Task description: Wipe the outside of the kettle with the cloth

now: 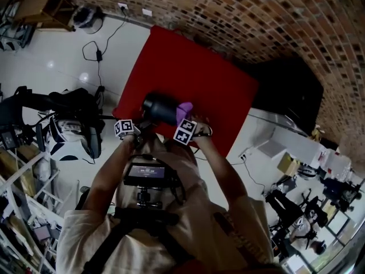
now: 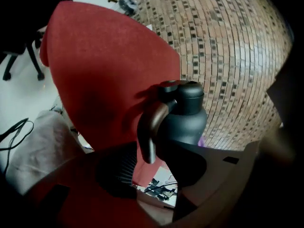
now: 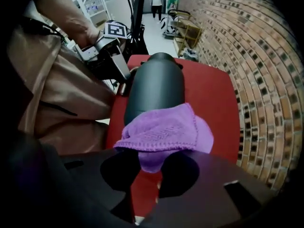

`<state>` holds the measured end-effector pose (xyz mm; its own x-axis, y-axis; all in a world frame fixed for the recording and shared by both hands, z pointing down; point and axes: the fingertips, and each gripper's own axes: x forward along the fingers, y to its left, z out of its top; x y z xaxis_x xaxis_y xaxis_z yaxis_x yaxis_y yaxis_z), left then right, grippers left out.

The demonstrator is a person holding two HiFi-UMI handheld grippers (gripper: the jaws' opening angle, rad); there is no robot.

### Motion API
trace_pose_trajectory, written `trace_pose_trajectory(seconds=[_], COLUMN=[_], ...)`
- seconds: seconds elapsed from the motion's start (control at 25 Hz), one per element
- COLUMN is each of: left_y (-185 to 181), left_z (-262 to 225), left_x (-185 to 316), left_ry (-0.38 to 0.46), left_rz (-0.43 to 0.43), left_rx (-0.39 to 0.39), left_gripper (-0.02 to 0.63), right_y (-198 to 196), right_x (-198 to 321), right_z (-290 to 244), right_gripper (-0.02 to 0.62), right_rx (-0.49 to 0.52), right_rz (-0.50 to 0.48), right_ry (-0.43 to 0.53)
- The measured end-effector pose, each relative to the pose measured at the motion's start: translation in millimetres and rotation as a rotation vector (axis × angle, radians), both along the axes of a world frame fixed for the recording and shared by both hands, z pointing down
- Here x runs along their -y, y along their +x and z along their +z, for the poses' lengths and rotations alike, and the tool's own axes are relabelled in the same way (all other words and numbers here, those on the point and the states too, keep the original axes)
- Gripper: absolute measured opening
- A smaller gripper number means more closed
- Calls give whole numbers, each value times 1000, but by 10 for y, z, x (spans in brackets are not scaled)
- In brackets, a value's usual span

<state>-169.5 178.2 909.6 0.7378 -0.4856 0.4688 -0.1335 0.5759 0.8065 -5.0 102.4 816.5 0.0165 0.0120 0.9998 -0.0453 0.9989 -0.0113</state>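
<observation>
Main worry first: rolling. Got a matte dark grey metal kettle point(image 1: 159, 108) lying on its side close to the near-left edge of the red-covered surface point(image 1: 194, 61). Round body, right by an edge, so one firm shove and probably off onto the white floor point(image 1: 63, 67). Left tool point(image 2: 152, 175) sitting about half open with the kettle's curved dark brown handle point(image 2: 148, 127) in the gap, pads not visibly pressing on it, so no real hold there by the look of it. Would want that clamped before any scrubbing. Right tool point(image 3: 150, 169) pointing down and pinched tight on a fold of the fluffy purple microfibre cloth point(image 3: 164, 129), the rest draped over the kettle's side at the end nearest that tool. Second risk: only a small pinch of fabric in there, so could tug loose or bunch up on a hard stroke and leave bare tool scraping the matte finish. Third: two tools crowded around one small thing, easy to knock together. As for containers, just the kettle, with its dark domed lid point(image 2: 185, 88) seated in place. No seeing inside with that shut, so no telling whether empty or full. On its side like that, some risk of dribbling leftover water onto the red cover. Can't say for sure from these angles whether fully resting on the surface or slightly lifted.
</observation>
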Motion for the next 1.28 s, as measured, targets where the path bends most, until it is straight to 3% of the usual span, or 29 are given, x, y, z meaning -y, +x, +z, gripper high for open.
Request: trace_pose_trajectory(seconds=[0.08,0.16,0.28,0.36,0.44,0.52,0.64,0.76,0.84,0.92,1.04,1.28], left_y=[-223,-534,-810,-749,-549,-338,-204,-190,-174,-150,-157,-187], left_z=[19,10,-277,-557,-795,-927,-855,-841,-849,-820,-844,-839], left_x=[-200,-386,-295,-53,187,355,452,566,614,633,722,711], left_ry=[-34,-12,197,367,513,620,738,896,986,1012,999,979], left_rz=[38,183,469,591,691,808,996,1171,1265,1292,1252,1232], left_rx=[46,236,517,580,582,597,690,855,933,934,911,916], left_gripper=[175,175,175,175,175,173,166,151,150,150,133,133], right_y=[4,24,72,87,44,-112,-581,-1051,-1261,-1336,-1170,102], right_x=[-100,-221,-244,-80,185,487,870,1004,936,853,820,348], right_z=[26,28,-37,-117,-194,-215,-36,368,608,743,763,738], right_gripper=[107,107,107,107,107,107,107,107,107,107,106,107], right_rx=[-8,-17,-37,-43,-41,-31,8,96,155,171,162,73], right_rz=[21,30,8,-19,-77,-193,-467,-762,-902,-993,-1037,-1062], right_ry=[-28,-56,-39,9,66,124,176,112,33,-26,-48,-121])
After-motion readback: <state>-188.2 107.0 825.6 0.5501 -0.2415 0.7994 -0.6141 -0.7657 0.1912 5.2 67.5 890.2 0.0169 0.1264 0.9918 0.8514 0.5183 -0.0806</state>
